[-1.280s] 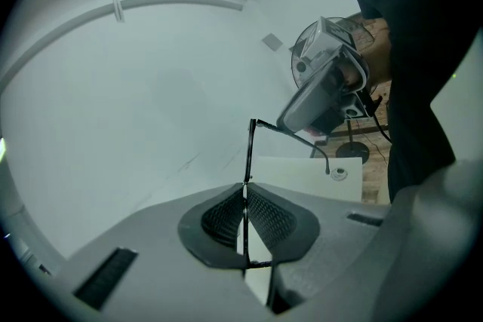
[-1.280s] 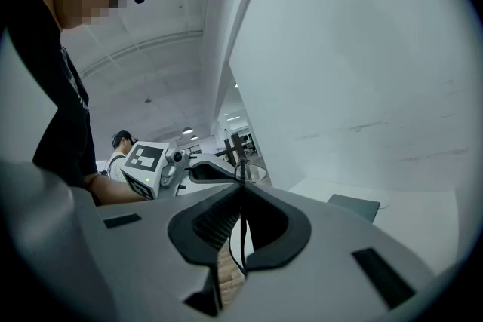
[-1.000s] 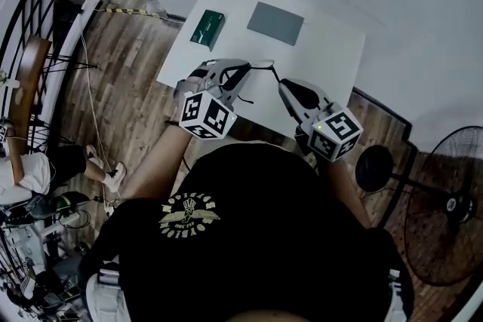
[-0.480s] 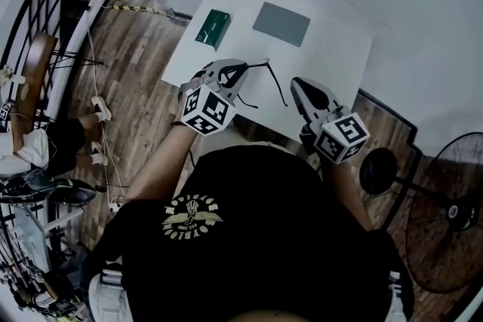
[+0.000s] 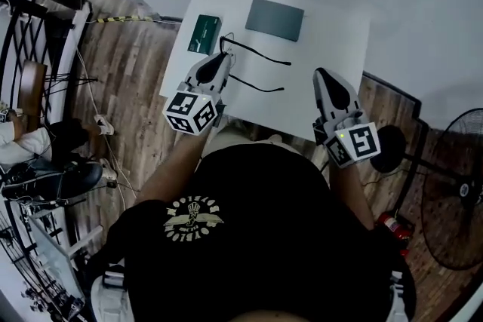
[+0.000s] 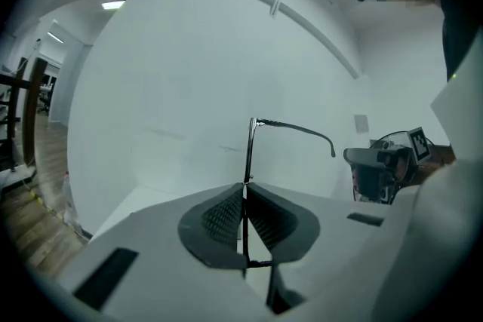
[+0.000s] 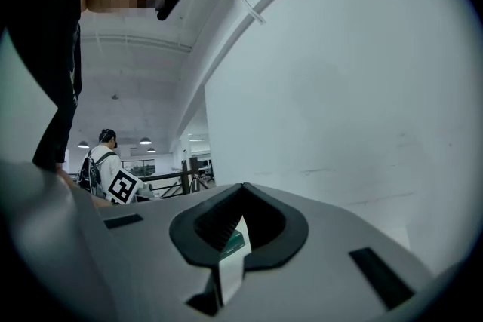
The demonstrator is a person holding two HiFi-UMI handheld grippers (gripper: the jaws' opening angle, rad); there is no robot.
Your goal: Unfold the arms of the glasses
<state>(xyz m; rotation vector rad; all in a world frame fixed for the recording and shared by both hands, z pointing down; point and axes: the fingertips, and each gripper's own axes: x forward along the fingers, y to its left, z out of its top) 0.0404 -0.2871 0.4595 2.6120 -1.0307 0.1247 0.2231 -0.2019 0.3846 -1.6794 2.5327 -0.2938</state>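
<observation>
Thin black glasses hang over the white table, both arms stretched out to the right. My left gripper is shut on the front frame. In the left gripper view the frame stands upright between the pads of that gripper, and one arm reaches right toward my right gripper. My right gripper sits apart from the glasses at the table's right, jaws closed with nothing in them.
A green box lies at the table's far left, also seen past the right jaws. A grey flat case lies at the back. A floor fan stands to the right. A person stands far off.
My left gripper has rolled and carried the glasses left and further over the table. The right gripper has drawn away to the right, off the arm. Both arms now stick out.
</observation>
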